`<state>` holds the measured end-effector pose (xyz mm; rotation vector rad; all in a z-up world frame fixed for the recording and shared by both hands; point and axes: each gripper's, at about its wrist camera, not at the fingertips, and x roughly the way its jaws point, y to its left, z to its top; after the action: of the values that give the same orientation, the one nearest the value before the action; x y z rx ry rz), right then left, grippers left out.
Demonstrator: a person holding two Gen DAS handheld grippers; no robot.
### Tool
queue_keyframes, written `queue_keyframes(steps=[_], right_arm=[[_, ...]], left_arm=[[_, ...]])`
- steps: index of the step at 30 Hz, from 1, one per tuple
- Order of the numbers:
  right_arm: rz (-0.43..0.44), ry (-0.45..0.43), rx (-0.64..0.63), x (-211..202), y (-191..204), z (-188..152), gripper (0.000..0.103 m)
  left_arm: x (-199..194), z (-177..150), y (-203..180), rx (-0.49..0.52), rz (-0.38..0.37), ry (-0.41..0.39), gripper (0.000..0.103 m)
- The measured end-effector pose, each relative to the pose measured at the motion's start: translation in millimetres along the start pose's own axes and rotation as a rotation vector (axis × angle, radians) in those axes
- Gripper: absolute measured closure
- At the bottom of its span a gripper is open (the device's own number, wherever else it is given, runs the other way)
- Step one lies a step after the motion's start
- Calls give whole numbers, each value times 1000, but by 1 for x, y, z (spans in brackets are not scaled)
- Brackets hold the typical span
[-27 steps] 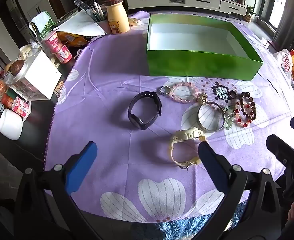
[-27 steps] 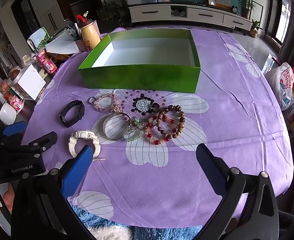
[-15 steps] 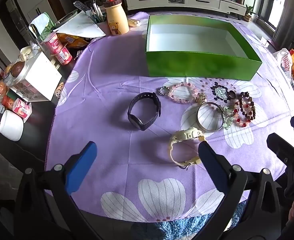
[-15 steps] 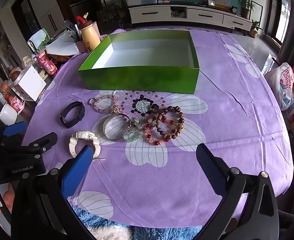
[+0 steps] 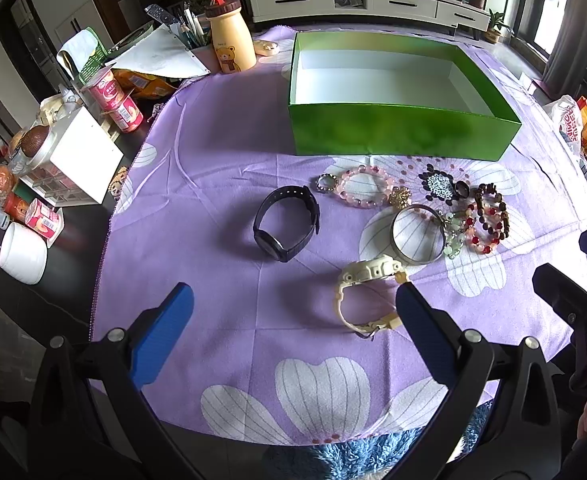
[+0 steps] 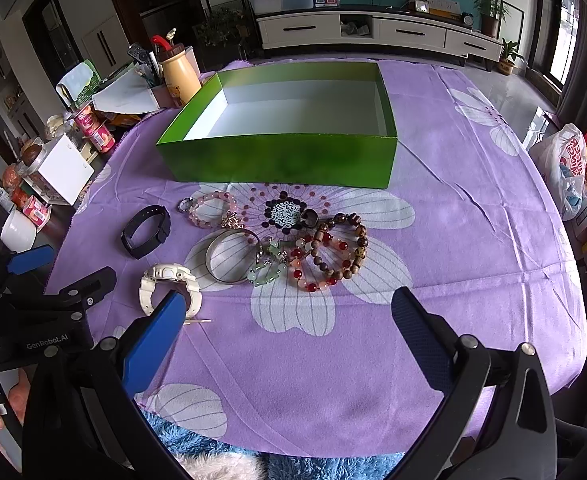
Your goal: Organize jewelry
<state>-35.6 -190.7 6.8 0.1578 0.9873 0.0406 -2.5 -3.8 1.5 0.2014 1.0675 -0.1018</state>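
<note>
An open green box point(image 5: 397, 132) point(image 6: 281, 158) with a white inside stands on the purple flowered cloth; nothing shows inside it. In front of it lie a black watch point(image 5: 287, 222) point(image 6: 146, 231), a cream watch point(image 5: 367, 292) point(image 6: 168, 282), a silver bangle point(image 5: 417, 234) point(image 6: 233, 255), a pink bead bracelet point(image 5: 367, 187) point(image 6: 209, 210) and red and brown bead bracelets point(image 5: 487, 220) point(image 6: 331, 254). My left gripper point(image 5: 293, 328) is open and empty above the near cloth. My right gripper point(image 6: 289, 338) is open and empty, near the cream watch.
The table's left end holds a yellow bear bottle point(image 5: 231, 40), cans point(image 5: 113, 100), a white box point(image 5: 81, 156) and a white cup point(image 5: 23, 252). A plastic bag point(image 6: 569, 164) lies past the right edge. The cloth's near edge point(image 5: 313, 436) is close to both grippers.
Both grippers have risen or drawn back very slightly; the jewelry and box appear shifted a little in view. Nothing was taken hold of.
</note>
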Motion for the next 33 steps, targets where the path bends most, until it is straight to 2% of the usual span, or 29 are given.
queue_keyframes(steps=[33], right_arm=[[11, -4, 3, -1, 0, -1, 1]], left_arm=[[1, -1, -4, 5, -5, 0, 2]])
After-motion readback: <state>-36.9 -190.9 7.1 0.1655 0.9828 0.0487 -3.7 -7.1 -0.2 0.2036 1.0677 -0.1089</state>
